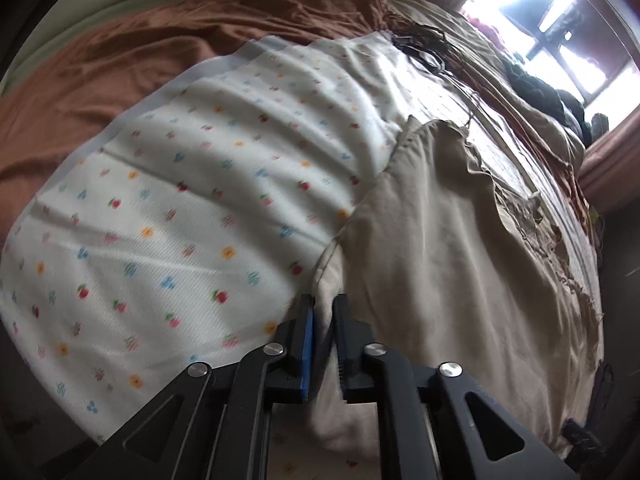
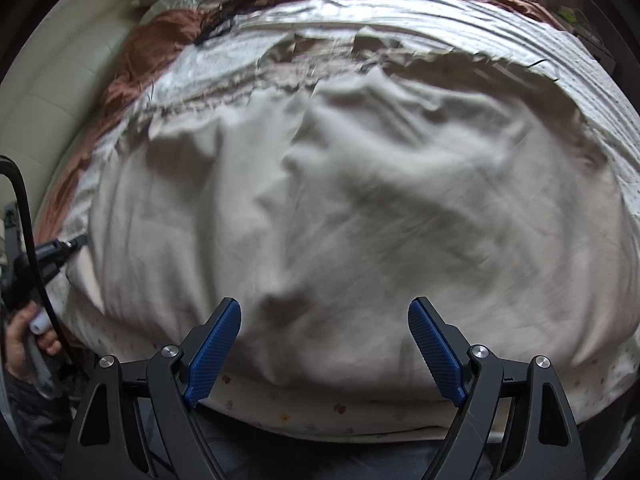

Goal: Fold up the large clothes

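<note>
Two black grippers frame the scene, one per hand. Nearest the lens in the left wrist view, the left gripper (image 1: 325,312) has its jaws drawn narrow, pinching the edge of one beige garment (image 1: 432,264) where it meets the flowered sheet; a fold of the cloth stands between the pads. From the right wrist view that same gripper shows small at the far left edge, at the garment's side, with a person's hand (image 2: 24,340) on its handle and one black cable (image 2: 24,216) arcing past it.

Further right, the right gripper (image 2: 324,320) hovers over the garment's near edge with its two blue pads (image 2: 216,344) spread wide and nothing clamped between them.

That beige garment (image 2: 340,208) is a single large piece, rumpled and spread across most of the bed, with a frayed, ragged far edge. Beneath it lies one white sheet (image 1: 168,184) printed with small flowers and fruit. Past the sheet, one rust-brown blanket (image 1: 132,48) runs along the far side, and a small dark tangle sits on the bedding, too unclear to name.

At the upper right of the left wrist view one bright window (image 1: 532,12) glares, with pinkish curtain fabric (image 1: 608,152) beside it and a dark heap below it.
</note>
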